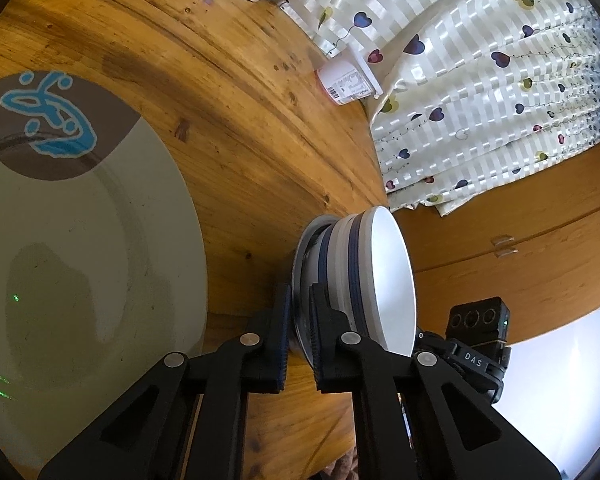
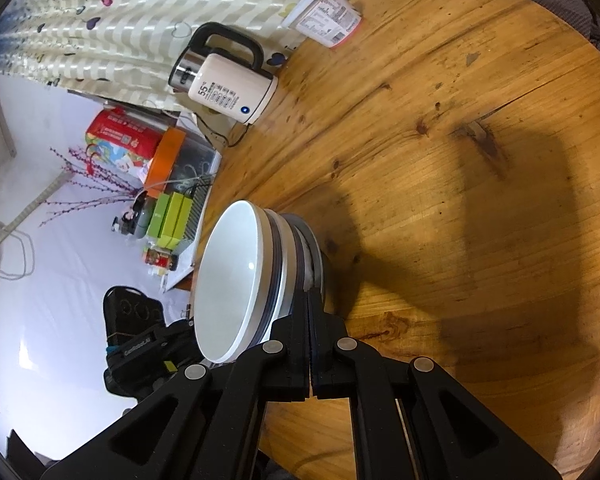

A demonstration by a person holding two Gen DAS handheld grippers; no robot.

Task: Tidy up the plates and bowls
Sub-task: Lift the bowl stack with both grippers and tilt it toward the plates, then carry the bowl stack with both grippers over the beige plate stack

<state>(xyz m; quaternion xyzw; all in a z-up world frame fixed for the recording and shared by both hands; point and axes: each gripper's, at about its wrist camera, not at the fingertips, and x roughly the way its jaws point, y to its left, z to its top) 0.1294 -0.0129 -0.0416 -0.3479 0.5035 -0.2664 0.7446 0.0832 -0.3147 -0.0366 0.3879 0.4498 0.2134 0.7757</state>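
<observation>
Both fingers (image 1: pixel 300 320) (image 2: pixel 309 320) (shut) on plate (image 1: pixel 304 264).

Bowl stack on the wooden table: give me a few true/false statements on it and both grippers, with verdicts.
1. Both grippers grip the same bowl stack from opposite sides. True.
2. The left gripper hangs open, clear of any rim. False: its fingers are closed on the rim at the base of the stack.
3. The right gripper is shut on a low rim of the stack. True.
4. The large plate with the blue design sits on top of the stack. False: it lies apart on the table, beside the stack.
5. The kettle stands inside the top bowl. False: it stands at the table's far edge.
</observation>
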